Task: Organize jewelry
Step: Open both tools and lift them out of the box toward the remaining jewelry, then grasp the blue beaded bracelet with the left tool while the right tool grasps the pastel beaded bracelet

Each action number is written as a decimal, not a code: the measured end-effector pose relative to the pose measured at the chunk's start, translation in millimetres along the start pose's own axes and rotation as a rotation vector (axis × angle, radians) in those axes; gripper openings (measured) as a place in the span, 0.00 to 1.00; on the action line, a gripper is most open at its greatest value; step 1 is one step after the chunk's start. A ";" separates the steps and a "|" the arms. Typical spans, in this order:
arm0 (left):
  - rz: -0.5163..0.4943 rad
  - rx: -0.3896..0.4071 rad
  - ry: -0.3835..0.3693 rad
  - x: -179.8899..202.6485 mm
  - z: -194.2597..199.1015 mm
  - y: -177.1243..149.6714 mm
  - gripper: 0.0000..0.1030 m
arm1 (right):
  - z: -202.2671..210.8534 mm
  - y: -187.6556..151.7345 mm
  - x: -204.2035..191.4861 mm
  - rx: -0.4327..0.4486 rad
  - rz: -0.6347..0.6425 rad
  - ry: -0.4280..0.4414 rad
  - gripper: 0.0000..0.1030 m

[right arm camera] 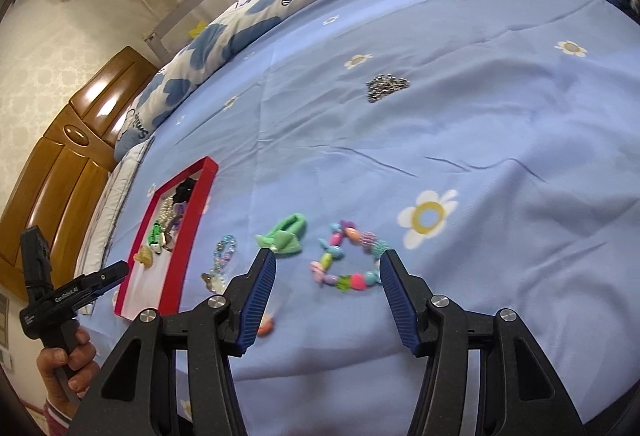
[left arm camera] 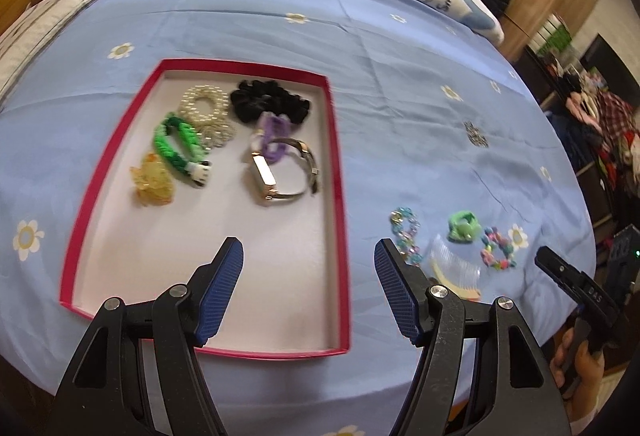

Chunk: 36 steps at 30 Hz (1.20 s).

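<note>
A red tray (left arm camera: 340, 171) lies on a blue flowered bedsheet (left arm camera: 400, 47) and serves as the one container in sight. Inside it are seven pieces: one black scrunchie (left arm camera: 268, 101), one pearl bracelet (left arm camera: 202, 100), one silvery filigree piece (left arm camera: 218, 131) just beside the pearls, one green braided bracelet (left arm camera: 172, 145), one yellow translucent clip (left arm camera: 154, 185), one purple chain link (left arm camera: 274, 137) and one metal bangle watch (left arm camera: 280, 171). All sit in the tray's far half; its near half is bare.

Outside the tray, to its right on the sheet, lie five more: one pale blue beaded bracelet (left arm camera: 406, 236), one comb (left arm camera: 454, 268), one green hair clip (right arm camera: 282, 238), one multicoloured beaded bracelet (right arm camera: 348, 262) and, farther off, one silver chain heap (right arm camera: 386, 85). A small orange piece (right arm camera: 266, 326) shows partly behind a finger.

The left gripper (left arm camera: 308, 268) hangs over the tray's near end, fingers spread and empty. The right gripper (right arm camera: 328, 272) hovers above the multicoloured bracelet, fingers apart, gripping nothing.
</note>
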<state>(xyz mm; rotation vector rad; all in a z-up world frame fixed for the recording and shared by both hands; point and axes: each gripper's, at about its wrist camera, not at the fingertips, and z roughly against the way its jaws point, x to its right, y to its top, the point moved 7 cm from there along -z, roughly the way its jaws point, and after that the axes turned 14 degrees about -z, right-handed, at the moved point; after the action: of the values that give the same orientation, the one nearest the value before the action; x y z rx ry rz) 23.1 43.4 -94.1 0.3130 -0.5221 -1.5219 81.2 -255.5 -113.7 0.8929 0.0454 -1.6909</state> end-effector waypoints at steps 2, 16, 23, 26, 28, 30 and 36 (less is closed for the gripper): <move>-0.015 -0.005 -0.005 6.9 -1.8 0.2 0.66 | 0.5 -0.6 4.0 0.008 0.009 -0.019 0.55; -0.141 -0.067 -0.022 50.4 -31.6 7.8 0.66 | -22.6 -11.8 9.4 -0.038 0.102 -0.082 0.63; -0.229 -0.110 -0.007 70.7 -60.2 16.1 0.66 | -33.5 -12.0 7.3 -0.053 0.172 -0.118 0.65; -0.250 -0.136 -0.009 77.2 -72.8 21.7 0.66 | -38.3 -12.5 5.8 -0.062 0.206 -0.130 0.67; -0.262 -0.140 -0.017 81.9 -79.0 24.9 0.66 | -42.2 -12.6 5.9 -0.066 0.222 -0.139 0.67; -0.292 -0.167 0.000 86.4 -89.4 25.2 0.66 | -45.3 -12.2 6.0 -0.069 0.229 -0.144 0.67; -0.331 -0.214 0.012 92.6 -112.4 13.5 0.59 | -51.6 -14.2 6.3 -0.065 0.265 -0.165 0.66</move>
<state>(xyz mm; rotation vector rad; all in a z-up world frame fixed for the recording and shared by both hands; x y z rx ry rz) 89.0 -62.0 -171.2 0.2494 -0.3024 -1.8789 96.1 -231.8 -159.7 0.6766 -0.1237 -1.4996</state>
